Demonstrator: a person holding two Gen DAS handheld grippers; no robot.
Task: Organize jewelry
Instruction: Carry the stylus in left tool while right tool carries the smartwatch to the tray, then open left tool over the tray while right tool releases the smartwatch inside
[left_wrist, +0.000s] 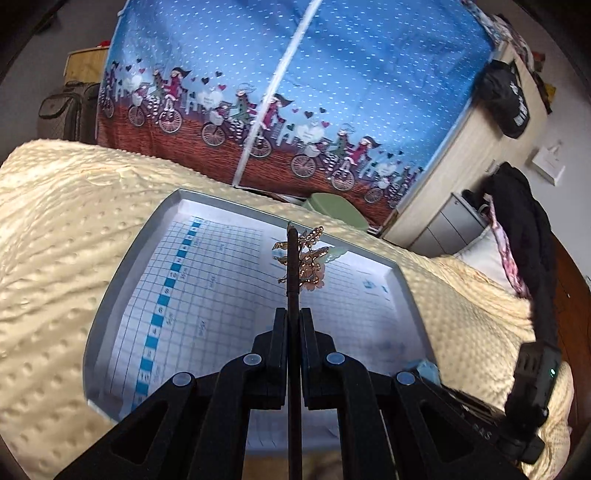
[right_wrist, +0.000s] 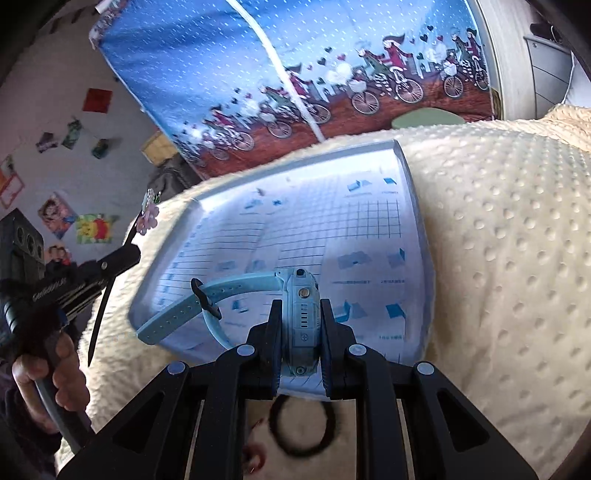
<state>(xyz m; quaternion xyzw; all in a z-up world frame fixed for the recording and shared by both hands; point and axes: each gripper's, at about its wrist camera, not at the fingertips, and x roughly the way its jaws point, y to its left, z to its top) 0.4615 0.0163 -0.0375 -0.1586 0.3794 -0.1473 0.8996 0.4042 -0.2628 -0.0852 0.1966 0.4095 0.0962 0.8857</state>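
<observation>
My left gripper (left_wrist: 294, 314) is shut on a dark hair stick (left_wrist: 293, 266) whose top carries gold leaves and pink flowers (left_wrist: 310, 254). It hangs above a grey tray (left_wrist: 110, 288) lined with blue gridded paper. My right gripper (right_wrist: 299, 306) is shut on the case of a light blue watch (right_wrist: 301, 314), its strap (right_wrist: 207, 302) trailing left over the tray (right_wrist: 410, 173). In the right wrist view, the left gripper (right_wrist: 122, 258) shows at the far left holding the hair stick (right_wrist: 99, 317), with a hand (right_wrist: 55, 376) on its handle.
The tray rests on a cream dotted blanket (left_wrist: 55, 240). Below my right gripper lie a black hair tie (right_wrist: 303, 424) and a small red item (right_wrist: 255, 454). A blue cloth with cyclists (left_wrist: 295, 92) hangs behind. A green stool (left_wrist: 336, 210) stands past the tray.
</observation>
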